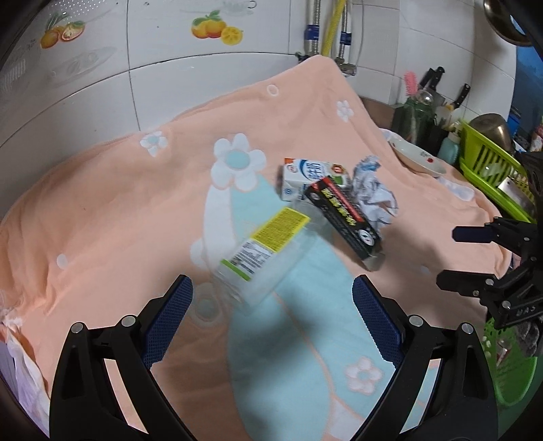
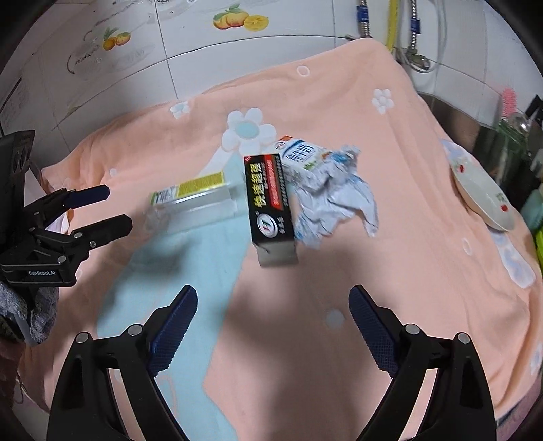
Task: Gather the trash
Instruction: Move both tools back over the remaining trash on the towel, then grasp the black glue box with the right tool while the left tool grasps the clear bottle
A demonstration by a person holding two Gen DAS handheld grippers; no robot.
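Observation:
Trash lies in a cluster on a peach flowered cloth (image 1: 135, 210). A clear plastic box with a yellow label (image 1: 264, 251) (image 2: 193, 196) lies just beyond my left gripper (image 1: 273, 285), which is open and holds nothing. Behind it are a white milk carton (image 1: 305, 176) (image 2: 298, 152), a long black box (image 1: 342, 217) (image 2: 271, 200) and crumpled paper (image 1: 373, 190) (image 2: 332, 200). My right gripper (image 2: 273, 293) stands open short of the black box, nothing between its fingers. Each gripper also shows in the other's view: right gripper (image 1: 448, 257), left gripper (image 2: 117, 208).
A white bowl (image 1: 417, 156) (image 2: 482, 190) rests at the cloth's right edge. Beyond it stand a green dish rack (image 1: 488, 163), a holder with knives (image 1: 417, 118) and a green basket (image 1: 509, 366). A tiled wall (image 1: 169, 84) and pipes (image 1: 315, 30) close the back.

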